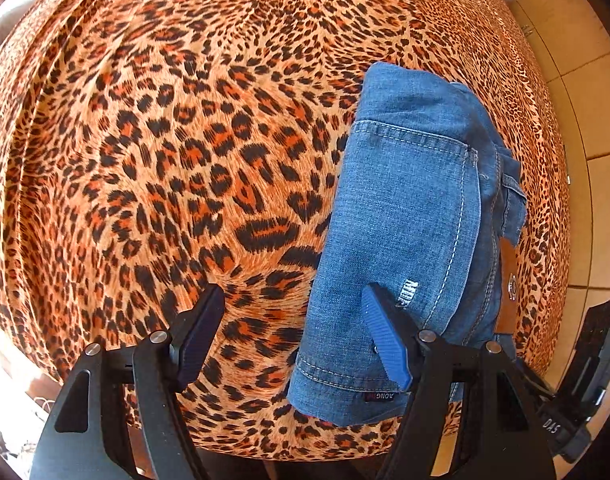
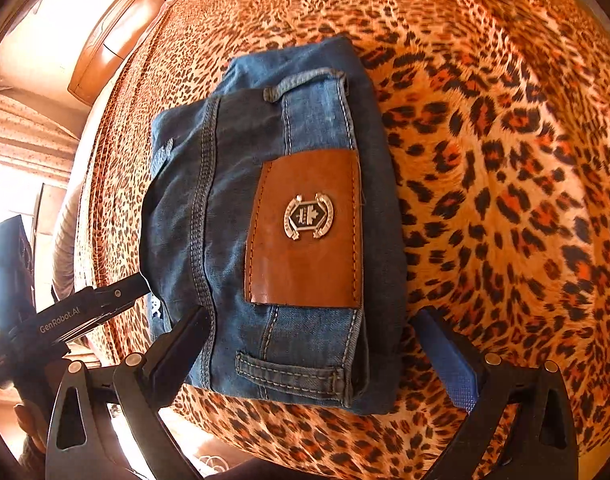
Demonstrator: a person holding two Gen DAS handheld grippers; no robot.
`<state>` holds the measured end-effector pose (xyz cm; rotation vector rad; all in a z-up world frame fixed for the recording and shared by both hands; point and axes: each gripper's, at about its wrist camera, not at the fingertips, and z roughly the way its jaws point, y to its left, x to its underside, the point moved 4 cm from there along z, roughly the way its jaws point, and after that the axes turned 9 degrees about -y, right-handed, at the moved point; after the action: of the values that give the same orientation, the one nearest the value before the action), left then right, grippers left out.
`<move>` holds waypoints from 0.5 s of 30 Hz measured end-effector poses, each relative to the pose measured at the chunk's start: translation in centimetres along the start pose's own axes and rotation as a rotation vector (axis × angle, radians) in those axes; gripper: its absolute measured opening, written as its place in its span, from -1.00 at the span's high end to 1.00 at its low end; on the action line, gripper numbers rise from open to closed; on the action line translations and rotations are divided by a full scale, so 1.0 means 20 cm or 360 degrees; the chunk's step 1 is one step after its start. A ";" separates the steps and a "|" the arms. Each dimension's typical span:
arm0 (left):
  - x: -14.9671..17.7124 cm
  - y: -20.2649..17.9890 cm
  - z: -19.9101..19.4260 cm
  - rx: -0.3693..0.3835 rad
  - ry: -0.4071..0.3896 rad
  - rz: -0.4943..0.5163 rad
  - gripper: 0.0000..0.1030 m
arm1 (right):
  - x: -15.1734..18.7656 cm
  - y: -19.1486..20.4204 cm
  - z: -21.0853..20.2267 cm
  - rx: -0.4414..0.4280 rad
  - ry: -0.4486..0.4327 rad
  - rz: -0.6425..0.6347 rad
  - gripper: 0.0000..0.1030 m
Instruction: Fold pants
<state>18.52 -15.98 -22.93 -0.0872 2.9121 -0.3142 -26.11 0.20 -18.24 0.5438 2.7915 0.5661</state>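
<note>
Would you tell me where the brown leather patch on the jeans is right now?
The brown leather patch faces up on the folded jeans, central in the right wrist view, on the leopard-print cover.

Folded pants on leopard-print cover; left hand-held gripper w/ jaws apart (nothing held), above pants' edge.

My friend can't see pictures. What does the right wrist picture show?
Folded blue jeans with a brown leather patch lie on a leopard-print cover. The right gripper hangs open over their near end.
</note>
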 end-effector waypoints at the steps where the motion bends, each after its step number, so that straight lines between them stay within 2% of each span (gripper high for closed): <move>1: 0.00 0.01 0.02 0.0033 0.0030 -0.0040 -0.38 | 0.01 -0.01 0.03 -0.0011 0.0037 0.0038 -1.00; 3: 0.00 0.04 0.05 0.0113 0.0098 -0.0139 -0.38 | 0.03 -0.01 0.04 -0.0035 0.0019 0.0029 -1.00; 6: 0.01 0.08 0.08 0.0219 0.0174 -0.0294 -0.37 | 0.02 0.02 0.05 -0.0009 0.0093 -0.0062 -0.97; 7: 0.01 0.07 0.07 0.0241 0.0192 -0.0297 -0.36 | 0.02 0.02 0.04 0.0021 0.0066 -0.0054 -0.79; 8: 0.01 0.06 0.07 0.0284 0.0225 -0.0292 -0.31 | 0.01 0.03 0.03 0.0019 0.0042 -0.0054 -0.34; 10: 0.04 0.03 0.07 0.0368 0.0311 -0.0283 -0.28 | 0.00 0.06 -0.03 -0.0026 0.0003 -0.0086 0.03; 11: 0.05 0.00 0.07 0.0380 0.0327 -0.0257 -0.28 | 0.00 0.08 -0.08 -0.0029 -0.0035 -0.0156 0.16; 13: 0.06 -0.03 0.08 0.0345 0.0297 -0.0178 -0.30 | 0.02 0.05 -0.08 0.0053 0.0003 -0.0247 0.24; 15: 0.07 -0.04 0.08 0.0337 0.0276 -0.0159 -0.31 | 0.03 -0.01 -0.07 0.0039 0.0027 -0.0170 0.24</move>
<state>17.48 -17.21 -24.56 -0.1812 3.0281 -0.6764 -27.08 -0.14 -17.08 0.3931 2.8266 0.5166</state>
